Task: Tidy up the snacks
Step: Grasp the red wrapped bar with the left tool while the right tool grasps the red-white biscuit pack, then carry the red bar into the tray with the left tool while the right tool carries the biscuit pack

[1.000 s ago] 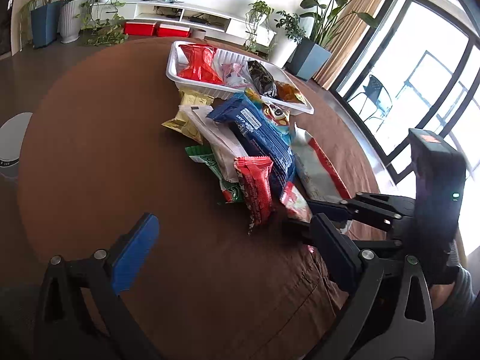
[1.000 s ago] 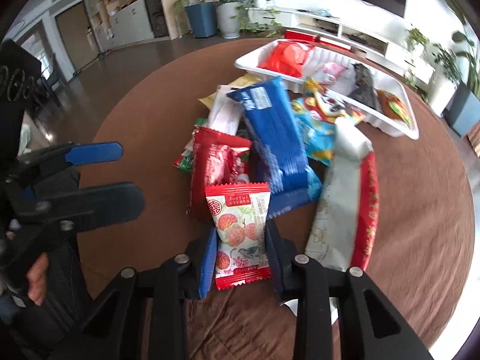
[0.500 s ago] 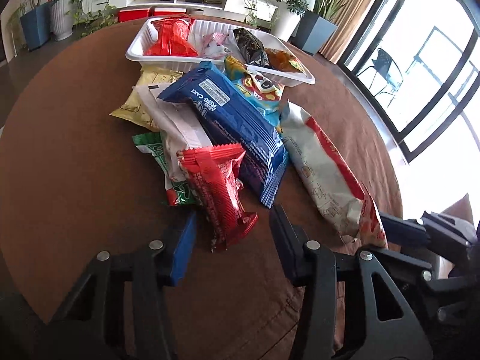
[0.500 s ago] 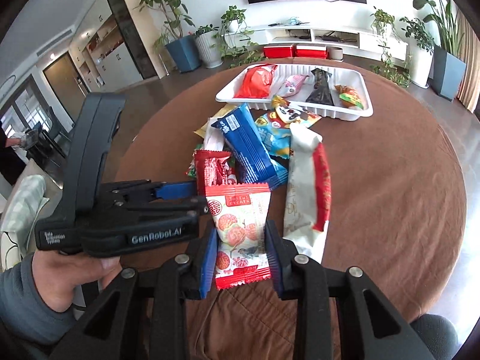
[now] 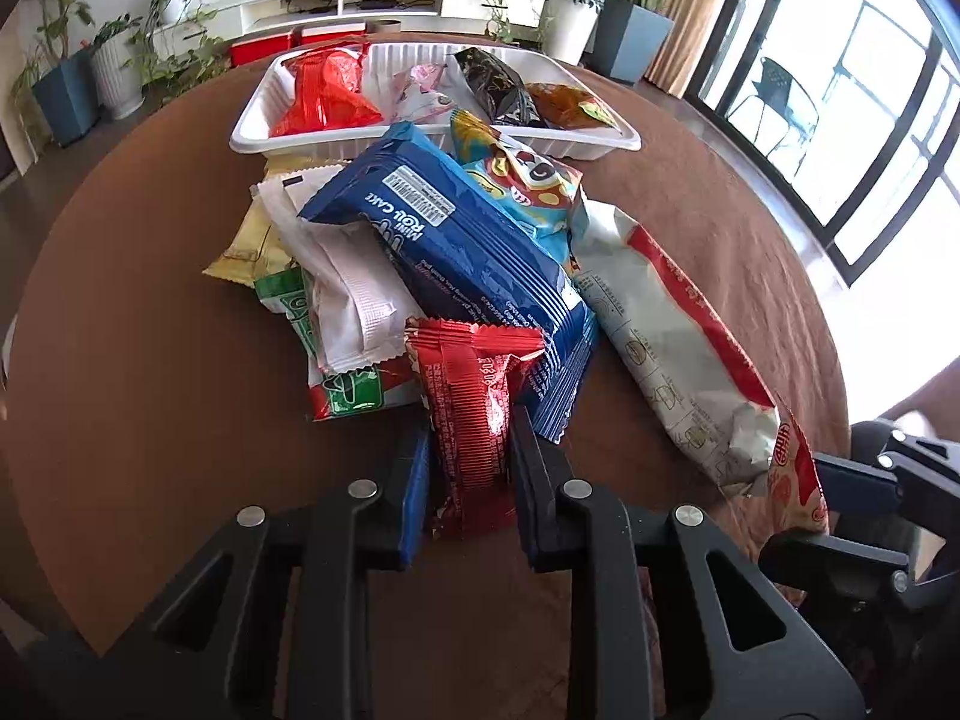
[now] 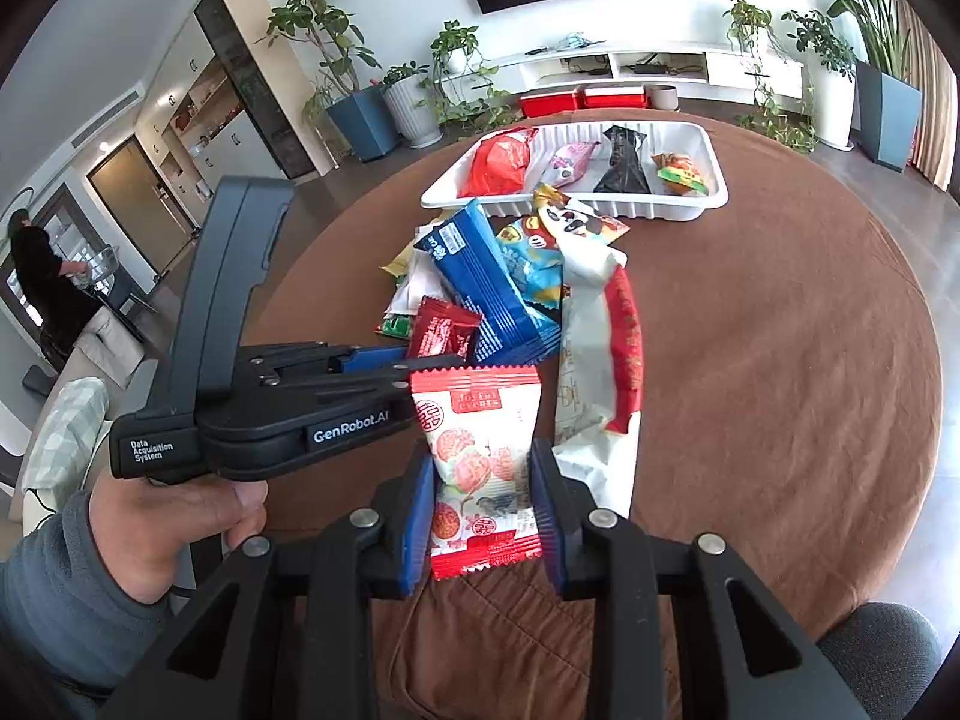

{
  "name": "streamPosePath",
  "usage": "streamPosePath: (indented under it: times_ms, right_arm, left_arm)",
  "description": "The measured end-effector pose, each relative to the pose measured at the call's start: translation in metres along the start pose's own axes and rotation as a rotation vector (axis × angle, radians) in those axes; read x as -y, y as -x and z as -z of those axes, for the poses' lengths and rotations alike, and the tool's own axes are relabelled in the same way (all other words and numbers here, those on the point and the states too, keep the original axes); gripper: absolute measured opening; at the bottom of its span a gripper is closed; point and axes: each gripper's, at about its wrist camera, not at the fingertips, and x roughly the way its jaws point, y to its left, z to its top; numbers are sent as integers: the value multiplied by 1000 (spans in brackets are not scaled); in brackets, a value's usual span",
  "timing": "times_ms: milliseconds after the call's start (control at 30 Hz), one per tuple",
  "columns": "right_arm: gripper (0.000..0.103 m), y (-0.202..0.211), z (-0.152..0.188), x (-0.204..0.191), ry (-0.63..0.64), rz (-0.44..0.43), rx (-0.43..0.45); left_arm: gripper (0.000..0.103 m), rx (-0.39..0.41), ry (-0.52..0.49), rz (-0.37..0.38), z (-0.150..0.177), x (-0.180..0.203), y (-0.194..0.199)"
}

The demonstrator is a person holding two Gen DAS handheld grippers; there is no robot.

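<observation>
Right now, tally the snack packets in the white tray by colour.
Red-orange crinkled packet: 1
Pink packet: 1
Black packet: 1
Orange-yellow packet: 1
Total in the white ribbed plastic tray: 4

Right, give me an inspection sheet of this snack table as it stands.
Surface: round table under a brown cloth, wrinkled at the near edge.
Job's things: white tray holds four packets; a loose heap lies in front of it, with the blue roll-cake pack on top and a long white-and-red bag beside it.
Grippers: left gripper has just been closing its jaws, now pressed on the dark red packet; right gripper shut on the white-and-red fruit packet, held clear of the heap.
Clutter: nothing seen.
Cables: nothing seen.
Surroundings: potted plants, low white TV shelf, big windows, a person far off.
</observation>
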Motion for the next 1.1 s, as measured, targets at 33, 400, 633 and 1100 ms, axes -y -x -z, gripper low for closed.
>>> streamPosePath:
  times_ms: [33, 400, 633, 1100]
  right_arm:
    - [33, 0, 1, -1, 2, -1, 0]
    - [33, 3, 2, -10, 18, 9, 4]
    - [33, 6, 0, -10, -13, -32, 8]
    - [33, 9, -3, 8, -154, -133, 24]
  left_arm:
    - [22, -6, -24, -12, -1, 3, -1]
    - [18, -75, -167, -26, -5, 11, -6]
    - [17, -64, -74, 78, 15, -8, 9]
    - [17, 37, 166, 400, 29, -50, 56]
